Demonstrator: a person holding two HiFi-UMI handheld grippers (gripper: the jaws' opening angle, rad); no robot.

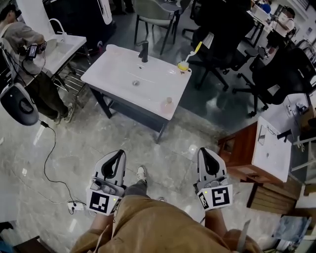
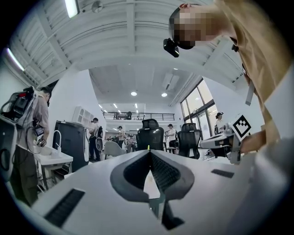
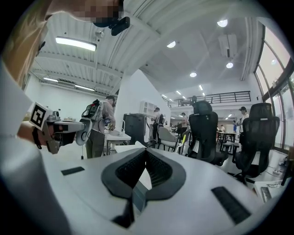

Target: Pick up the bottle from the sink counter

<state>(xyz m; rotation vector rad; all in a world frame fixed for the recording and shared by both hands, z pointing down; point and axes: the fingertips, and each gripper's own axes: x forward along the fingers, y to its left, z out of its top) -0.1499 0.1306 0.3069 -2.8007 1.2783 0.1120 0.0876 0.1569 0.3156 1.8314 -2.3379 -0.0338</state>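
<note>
One small bottle (image 1: pixel 168 102) stands upright on the white sink desk (image 1: pixel 111 74), on the flat rim near the desk's front right corner, just outside the basin. The same desk carries one dark faucet (image 1: pixel 143 51) at its back edge, well apart from the bottle. One yellow cup (image 1: pixel 183 65) sits at its back right corner, with one toothbrush (image 1: pixel 193 51) leaning out of it. One pale pinkish thing (image 1: pixel 112 48) at the back left corner is too blurred to name. Behind the desk at least three chairs can be counted: one grey chair (image 1: pixel 153 15) and two black chairs (image 1: pixel 217 34). To the desk's left stands one person (image 1: pixel 24 54).

There are two claws, both low over the floor (image 1: pixel 59 148) in front of the desk and well apart from the bottle. The left claw (image 1: pixel 119 152) hangs before the desk's front edge, with the bottle ahead and to its right. The right claw (image 1: pixel 205 149) is the nearer one, with the bottle ahead and a little to its left. Each claw has its jaws pressed together, tips meeting, with nothing between them.
</note>
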